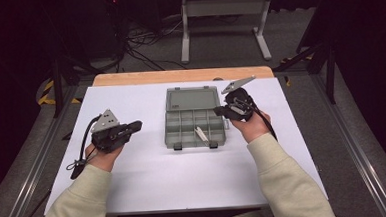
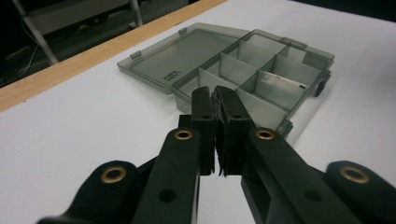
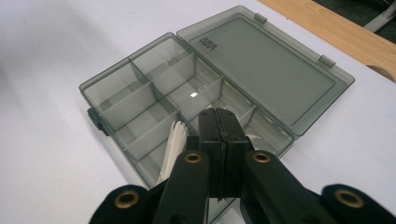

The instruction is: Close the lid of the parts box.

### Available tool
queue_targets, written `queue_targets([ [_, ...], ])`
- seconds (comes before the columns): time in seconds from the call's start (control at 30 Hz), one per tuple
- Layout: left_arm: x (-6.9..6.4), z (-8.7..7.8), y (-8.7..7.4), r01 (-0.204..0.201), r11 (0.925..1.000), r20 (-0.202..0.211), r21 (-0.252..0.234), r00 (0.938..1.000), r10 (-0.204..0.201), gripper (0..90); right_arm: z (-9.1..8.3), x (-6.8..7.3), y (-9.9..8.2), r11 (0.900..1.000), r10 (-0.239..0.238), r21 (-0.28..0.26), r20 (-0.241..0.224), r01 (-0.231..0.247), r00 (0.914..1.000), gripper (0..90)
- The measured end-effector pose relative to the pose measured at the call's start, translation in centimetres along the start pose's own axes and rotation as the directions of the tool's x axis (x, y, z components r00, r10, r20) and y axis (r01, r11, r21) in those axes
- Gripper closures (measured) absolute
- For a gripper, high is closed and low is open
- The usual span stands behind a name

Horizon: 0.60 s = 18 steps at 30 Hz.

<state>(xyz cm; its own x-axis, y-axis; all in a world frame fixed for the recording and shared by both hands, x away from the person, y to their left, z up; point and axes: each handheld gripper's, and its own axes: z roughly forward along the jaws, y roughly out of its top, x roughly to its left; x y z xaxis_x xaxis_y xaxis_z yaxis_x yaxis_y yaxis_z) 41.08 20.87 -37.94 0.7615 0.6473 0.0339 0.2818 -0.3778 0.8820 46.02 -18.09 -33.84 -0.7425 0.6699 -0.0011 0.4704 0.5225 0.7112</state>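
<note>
Here, on the left of the white table (image 1: 150,186), the left gripper (image 1: 136,125) hovers in the person's left hand (image 1: 101,156), pointing right toward the box (image 1: 194,119); its jaws are pressed together with nothing between them, as the left gripper view shows (image 2: 216,105). The grey plastic box lies near the middle of the table, toward the far side, well apart from that gripper. It is open: the flat lid (image 1: 191,98) lies back on the table on the far side, hinged to the tray, whose two black latches face the near edge. The box's long axis runs left to right. The tray is split into small compartments, and a white strip (image 1: 201,133) lies in one of the near-row compartments, right of centre, its long axis running near to far with a slight slant. In the right gripper view the strip (image 3: 173,147) sits just left of the jaws. On the right, the right gripper (image 1: 219,110) is held at the tray's right edge, pointing left over it, its jaws closed on nothing (image 3: 224,126).
</note>
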Motion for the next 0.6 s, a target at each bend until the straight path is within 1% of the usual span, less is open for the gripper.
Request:
queue_targets([
  [0.03, 0.1, 0.3, 0.3, 0.000, 1.0000, -0.006, 0.009, 1.0000, 0.000, 88.8, 0.1, -0.2, 0.1, 1.0000, 0.001, 0.003, -0.001, -0.001, 1.0000, 90.0],
  [0.1, 0.5, 0.8, 0.8, 0.014, 0.9994, -0.011, 0.030, 0.9998, -0.014, 89.4, 0.2, -0.6, 0.3, 1.0000, -0.003, 0.007, 0.001, 0.003, 1.0000, 90.0],
  [0.17, 0.9, 1.3, 1.2, 0.030, 0.9983, -0.006, 0.051, 0.9995, -0.029, 89.4, 0.3, -0.9, 0.5, 1.0000, -0.004, 0.007, 0.006, 0.004, 1.0000, 90.0],
  [0.23, 1.3, 2.2, 1.6, 0.037, 0.9946, -0.001, 0.097, 0.9993, -0.037, 89.5, 0.4, -1.3, 0.6, 1.0000, 0.006, 0.005, 0.017, -0.007, 0.9998, 90.0],
  [0.27, 1.5, 2.6, 1.7, 0.045, 0.9927, 0.001, 0.112, 0.9990, -0.045, 89.5, 0.4, -1.5, 0.7, 0.9999, 0.012, 0.007, 0.017, -0.012, 0.9998, 90.0],
  [0.33, 1.8, 3.1, 2.0, 0.055, 0.9913, 0.004, 0.119, 0.9984, -0.056, 89.5, 0.5, -2.2, 0.8, 0.9996, 0.025, 0.012, 0.021, -0.025, 0.9995, 90.0],
  [0.37, 2.0, 3.4, 2.1, 0.071, 0.9896, 0.003, 0.124, 0.9974, -0.072, 89.5, 0.6, -2.4, 0.8, 0.9995, 0.029, 0.014, 0.017, -0.029, 0.9994, 90.0],
  [0.43, 2.3, 3.9, 2.4, 0.076, 0.9875, 0.004, 0.138, 0.9970, -0.077, 89.5, 0.7, -2.9, 0.9, 0.9991, 0.039, 0.016, 0.017, -0.040, 0.9991, 90.0],
  [0.47, 2.5, 4.3, 2.6, 0.080, 0.9862, -0.004, 0.145, 0.9967, -0.081, 89.5, 0.7, -3.2, 0.9, 0.9988, 0.045, 0.018, 0.014, -0.045, 0.9989, 90.0],
  [0.5, 2.5, 4.6, 2.7, 0.089, 0.9846, 0.001, 0.151, 0.9959, -0.090, 89.5, 0.8, -3.5, 1.0, 0.9986, 0.049, 0.018, 0.013, -0.049, 0.9987, 90.0],
  [0.53, 2.7, 4.9, 2.9, 0.087, 0.9841, -0.006, 0.155, 0.9962, -0.087, 89.5, 0.9, -3.6, 1.0, 0.9985, 0.053, 0.016, 0.014, -0.053, 0.9985, 90.0],
  [0.57, 3.0, 5.5, 3.2, 0.100, 0.9811, -0.007, 0.165, 0.9949, -0.100, 89.5, 1.0, -3.8, 1.1, 0.9982, 0.057, 0.016, 0.013, -0.058, 0.9983, 90.0],
  [0.6, 3.0, 5.5, 3.2, 0.100, 0.9811, -0.007, 0.165, 0.9949, -0.100, 89.6, 1.0, -3.8, 1.1, 0.9982, 0.057, 0.016, 0.013, -0.058, 0.9983, 90.0],
])
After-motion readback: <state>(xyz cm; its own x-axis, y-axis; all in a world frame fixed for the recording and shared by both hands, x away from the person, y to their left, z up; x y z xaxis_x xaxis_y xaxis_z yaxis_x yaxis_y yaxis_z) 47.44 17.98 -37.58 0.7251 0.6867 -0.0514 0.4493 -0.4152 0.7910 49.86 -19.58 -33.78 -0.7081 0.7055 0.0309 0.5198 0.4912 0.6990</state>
